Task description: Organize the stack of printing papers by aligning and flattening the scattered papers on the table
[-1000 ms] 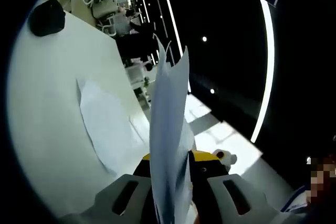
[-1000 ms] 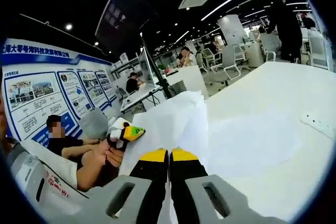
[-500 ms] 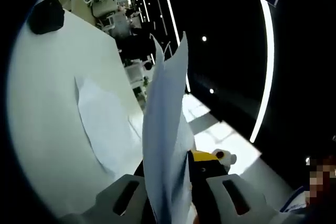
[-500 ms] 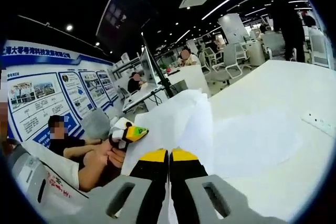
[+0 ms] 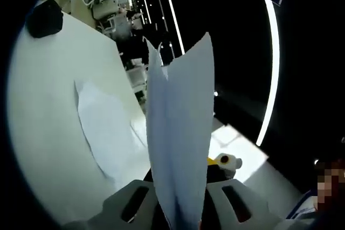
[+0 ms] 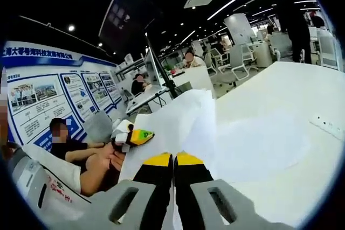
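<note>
A stack of white printing papers (image 5: pixel 178 133) stands on edge between the jaws of my left gripper (image 5: pixel 180 184), which is shut on it; the sheets hide the jaw tips. In the right gripper view the same stack (image 6: pixel 180 119) rises over the white table (image 6: pixel 280 87), with my right gripper (image 6: pixel 173 160) and its yellow-tipped jaws shut on the near edge. My left gripper (image 6: pixel 132 136) holds the stack's far left side. One more sheet (image 5: pixel 102 127) lies flat on the table (image 5: pixel 43 111), also seen as a flat sheet (image 6: pixel 259 144) right of the stack.
A black object (image 5: pixel 46 17) rests at the table's far end. A white power strip (image 6: pixel 328 127) lies near the right edge. A seated person (image 6: pixel 70 146) is at the left beside a poster wall (image 6: pixel 48 98). Office chairs (image 6: pixel 237 60) and desks stand beyond the table.
In the left gripper view the held sheets have turned broader toward the camera and now cover the yellow jaw tips. The right gripper view has hardly changed.
</note>
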Demonstrator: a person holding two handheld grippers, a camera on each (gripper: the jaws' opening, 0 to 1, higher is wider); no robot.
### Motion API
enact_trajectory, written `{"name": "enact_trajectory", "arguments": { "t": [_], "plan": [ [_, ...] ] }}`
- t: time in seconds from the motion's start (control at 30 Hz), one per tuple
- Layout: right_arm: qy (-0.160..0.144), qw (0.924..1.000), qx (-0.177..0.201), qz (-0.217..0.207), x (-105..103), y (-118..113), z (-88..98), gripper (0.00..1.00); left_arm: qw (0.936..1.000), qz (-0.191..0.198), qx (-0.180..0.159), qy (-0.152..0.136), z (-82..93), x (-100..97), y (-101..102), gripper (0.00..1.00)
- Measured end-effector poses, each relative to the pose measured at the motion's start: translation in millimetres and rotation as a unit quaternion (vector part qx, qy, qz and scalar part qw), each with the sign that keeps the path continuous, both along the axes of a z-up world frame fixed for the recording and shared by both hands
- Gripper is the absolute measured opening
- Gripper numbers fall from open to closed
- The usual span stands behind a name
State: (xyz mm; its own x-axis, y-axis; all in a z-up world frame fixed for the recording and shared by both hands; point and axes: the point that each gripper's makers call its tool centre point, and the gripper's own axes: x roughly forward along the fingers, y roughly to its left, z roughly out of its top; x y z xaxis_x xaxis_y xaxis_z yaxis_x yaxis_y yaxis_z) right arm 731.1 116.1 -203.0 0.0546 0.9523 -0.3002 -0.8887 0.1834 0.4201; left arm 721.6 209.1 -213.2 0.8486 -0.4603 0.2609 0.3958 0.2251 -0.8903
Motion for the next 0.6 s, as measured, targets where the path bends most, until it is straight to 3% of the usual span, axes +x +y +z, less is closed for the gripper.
{"name": "enact_trajectory", "arguments": {
  "t": [0.6],
  "plan": [
    [0.000, 1.0000, 0.005, 0.001, 0.4, -0.2, 3.6, 0.00, 0.9999, 0.002, 0.009, -0.005, 3.8, -1.3, -1.6, 0.06]
  ]
}}
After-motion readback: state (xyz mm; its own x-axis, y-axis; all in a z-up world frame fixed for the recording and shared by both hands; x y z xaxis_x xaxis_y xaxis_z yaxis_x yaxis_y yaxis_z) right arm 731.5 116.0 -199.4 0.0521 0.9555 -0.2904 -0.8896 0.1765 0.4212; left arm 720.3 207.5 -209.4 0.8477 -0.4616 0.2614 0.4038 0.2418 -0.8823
